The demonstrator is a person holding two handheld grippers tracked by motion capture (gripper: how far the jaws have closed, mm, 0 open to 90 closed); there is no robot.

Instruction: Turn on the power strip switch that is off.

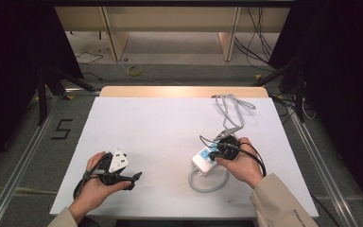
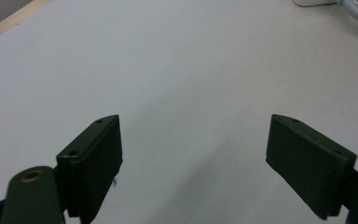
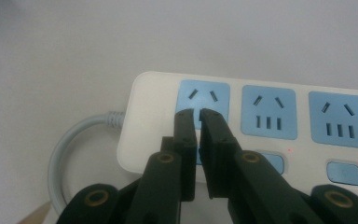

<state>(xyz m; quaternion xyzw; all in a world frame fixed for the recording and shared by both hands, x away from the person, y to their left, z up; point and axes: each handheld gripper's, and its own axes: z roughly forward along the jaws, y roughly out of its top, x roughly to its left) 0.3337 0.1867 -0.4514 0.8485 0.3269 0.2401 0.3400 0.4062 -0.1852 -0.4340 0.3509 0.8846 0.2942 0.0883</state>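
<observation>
Left hand-held gripper (image 1: 133,180): near edge of the desk (image 1: 146,132), jaws spread wide over bare white surface, holding nothing.
Right hand-held gripper (image 3: 197,113): jaws narrowed almost together, a thin gap between them, tips poised over the first of 3 blue sockets; whether they touch it cannot be told.
Power strip (image 3: 270,126): lies flat on the desk under the right hand (image 1: 241,163); white body, 3 blue sockets, a switch below each.
Strip handling (judged): rigid plastic shell, light, smooth and likely to slide on the desk; best taken across the 2 long side walls, away from switches.
Strip cord (image 1: 208,183): grey, loops beside the near end of the strip; stiff-flexible, likely to drag or swing the strip.
Grey cable (image 1: 229,111): loose coil farther back, plug end towards the strip; limp, best taken at the plug body.
</observation>
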